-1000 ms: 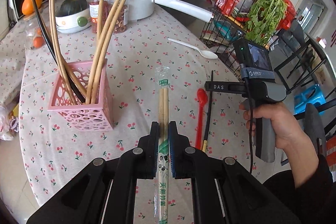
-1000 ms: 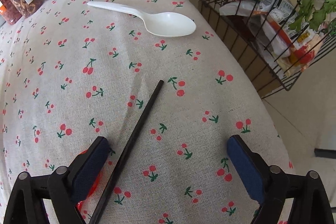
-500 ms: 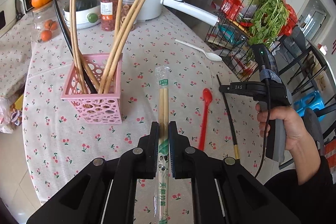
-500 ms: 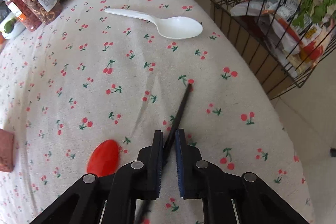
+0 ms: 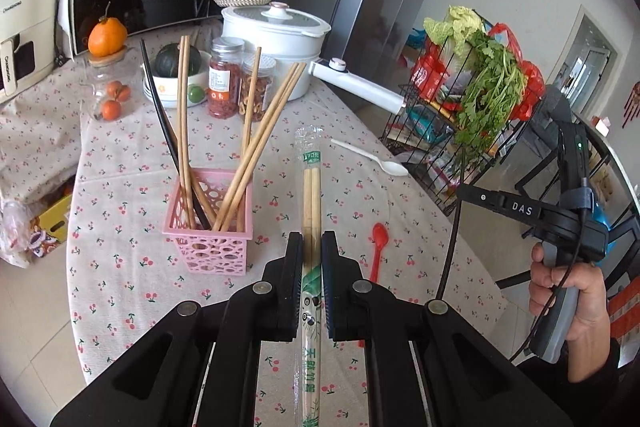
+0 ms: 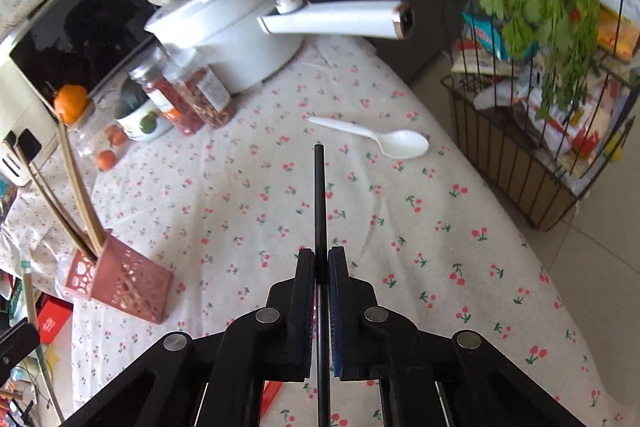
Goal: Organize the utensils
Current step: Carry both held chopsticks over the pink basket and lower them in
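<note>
On the cherry-print desk (image 5: 120, 227) we note a pink basket (image 5: 210, 239) of chopsticks. Left tongs (image 5: 312, 259) clamp wrapped bamboo chopsticks (image 5: 311, 195); right tongs (image 6: 321, 269) clamp a black chopstick (image 6: 319, 195), both raised.

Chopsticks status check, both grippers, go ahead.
Left gripper shut on wrapped chopsticks. Right gripper shut on black chopstick, lifted off the tablecloth. Pink basket half full, upright. Nothing blocking the way in.
</note>
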The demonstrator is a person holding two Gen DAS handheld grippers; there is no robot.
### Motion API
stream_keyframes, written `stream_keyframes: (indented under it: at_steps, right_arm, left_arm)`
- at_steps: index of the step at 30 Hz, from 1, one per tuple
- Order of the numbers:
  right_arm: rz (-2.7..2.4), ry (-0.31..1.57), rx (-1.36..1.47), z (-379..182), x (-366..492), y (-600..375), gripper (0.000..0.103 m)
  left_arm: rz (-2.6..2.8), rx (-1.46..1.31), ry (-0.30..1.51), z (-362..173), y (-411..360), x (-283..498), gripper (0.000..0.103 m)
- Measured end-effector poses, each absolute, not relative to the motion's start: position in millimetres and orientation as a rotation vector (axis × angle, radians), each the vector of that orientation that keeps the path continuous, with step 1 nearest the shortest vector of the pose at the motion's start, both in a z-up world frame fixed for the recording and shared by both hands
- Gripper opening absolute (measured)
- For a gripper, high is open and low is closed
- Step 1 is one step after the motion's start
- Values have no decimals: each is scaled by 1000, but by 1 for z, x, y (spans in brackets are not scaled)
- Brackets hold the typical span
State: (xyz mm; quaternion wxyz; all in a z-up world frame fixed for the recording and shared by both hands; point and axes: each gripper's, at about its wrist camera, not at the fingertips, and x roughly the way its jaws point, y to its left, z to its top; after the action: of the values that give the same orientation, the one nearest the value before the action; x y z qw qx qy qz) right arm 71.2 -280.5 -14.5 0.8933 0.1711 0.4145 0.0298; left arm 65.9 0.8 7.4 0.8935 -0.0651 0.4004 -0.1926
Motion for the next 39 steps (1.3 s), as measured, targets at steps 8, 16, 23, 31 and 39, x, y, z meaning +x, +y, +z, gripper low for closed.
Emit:
stream_keyframes:
  at_steps: [8, 16, 23, 31, 39]
  right_arm:
    - [119, 746, 282, 26, 50, -253, 4]
    - [167, 690, 299, 46, 51, -235, 4]
    - [218, 690, 280, 51, 60, -209, 4]
    - [267, 707, 234, 53, 61, -185, 4]
    - [280, 687, 267, 60, 61, -187, 4]
  left_arm:
    - [-391, -215, 670, 35, 20, 70, 9]
    - [-255, -313, 481, 37, 53, 96, 9]
    - [-137, -313, 351, 31, 66, 118, 9]
    - [-53, -274, 236, 23, 65, 134, 9]
    - [-27, -258, 220, 2, 55, 152, 9]
